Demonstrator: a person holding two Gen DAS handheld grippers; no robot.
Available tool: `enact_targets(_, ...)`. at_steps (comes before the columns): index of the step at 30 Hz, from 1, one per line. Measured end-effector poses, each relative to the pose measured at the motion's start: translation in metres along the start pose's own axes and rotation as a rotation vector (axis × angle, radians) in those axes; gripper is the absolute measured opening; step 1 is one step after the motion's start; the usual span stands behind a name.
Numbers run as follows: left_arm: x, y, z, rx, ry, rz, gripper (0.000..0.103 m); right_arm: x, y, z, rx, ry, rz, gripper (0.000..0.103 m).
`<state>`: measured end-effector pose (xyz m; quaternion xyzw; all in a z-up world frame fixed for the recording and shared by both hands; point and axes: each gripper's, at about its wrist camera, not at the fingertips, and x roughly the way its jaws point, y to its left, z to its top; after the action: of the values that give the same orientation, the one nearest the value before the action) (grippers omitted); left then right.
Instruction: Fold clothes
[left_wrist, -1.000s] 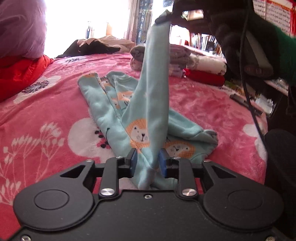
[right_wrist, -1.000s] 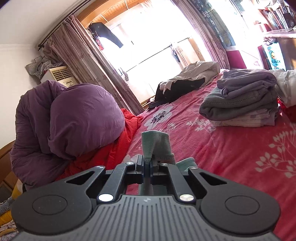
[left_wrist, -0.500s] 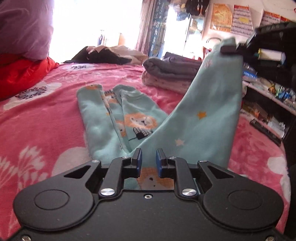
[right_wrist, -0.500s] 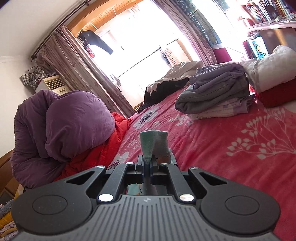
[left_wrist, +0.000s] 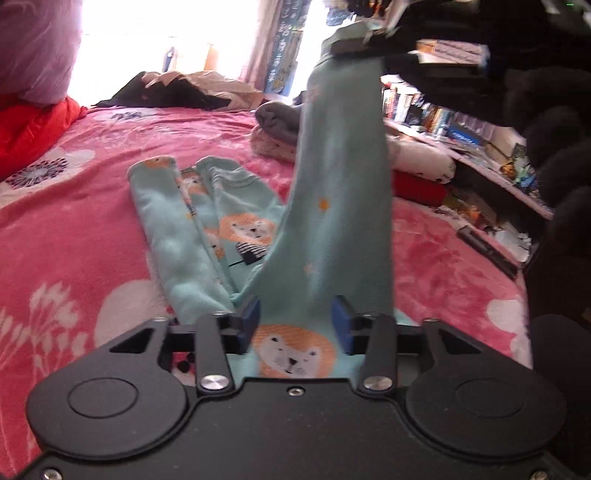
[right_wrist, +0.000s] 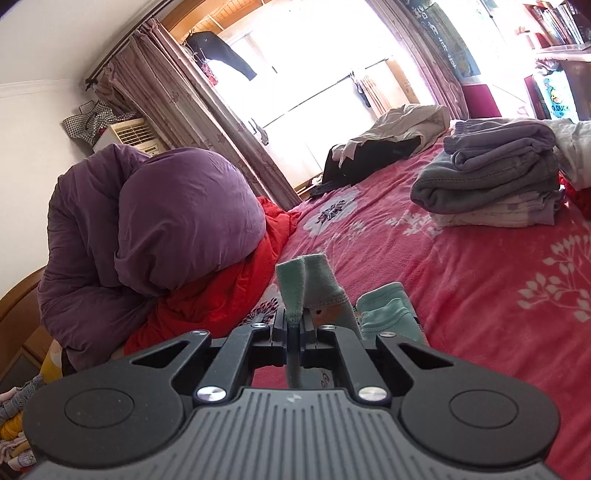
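A mint-green baby garment with orange lion prints (left_wrist: 229, 229) lies partly on the pink floral bedspread (left_wrist: 74, 236). One long part of it (left_wrist: 343, 206) is pulled up from the bed. My right gripper (right_wrist: 294, 334) is shut on its cuff (right_wrist: 303, 284), and it shows high in the left wrist view (left_wrist: 351, 40). My left gripper (left_wrist: 294, 323) is open, its blue pads (left_wrist: 249, 325) either side of the low end of the raised part, apart from the cloth.
A stack of folded grey and purple clothes (right_wrist: 491, 173) sits at the far right of the bed. A purple duvet bundle (right_wrist: 159, 229) on red bedding (right_wrist: 221, 299) fills the left. Loose clothes (right_wrist: 388, 144) lie by the window. Cluttered shelves (left_wrist: 461, 147) run along the right.
My left gripper has opened and let go of the garment's low end. The right gripper has kept hold of the cuff and shifted while holding it up.
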<state>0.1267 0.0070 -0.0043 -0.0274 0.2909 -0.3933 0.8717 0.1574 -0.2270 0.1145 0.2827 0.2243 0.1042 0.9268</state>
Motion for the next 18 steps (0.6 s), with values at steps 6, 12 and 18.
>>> enact_targets(6, 0.003, -0.037, -0.021, 0.175, 0.066, -0.002, 0.057, 0.015, 0.007, 0.007, 0.034, 0.034, -0.026, 0.008)
enact_targets(12, -0.002, -0.001, -0.01, -0.023, 0.008, -0.08, 0.056, 0.026, 0.009, 0.011, 0.094, 0.063, -0.028, 0.008)
enact_targets(18, 0.005, 0.03, 0.011, -0.14, -0.132, 0.093, 0.012, 0.001, -0.007, 0.004, 0.111, 0.038, -0.017, 0.008)
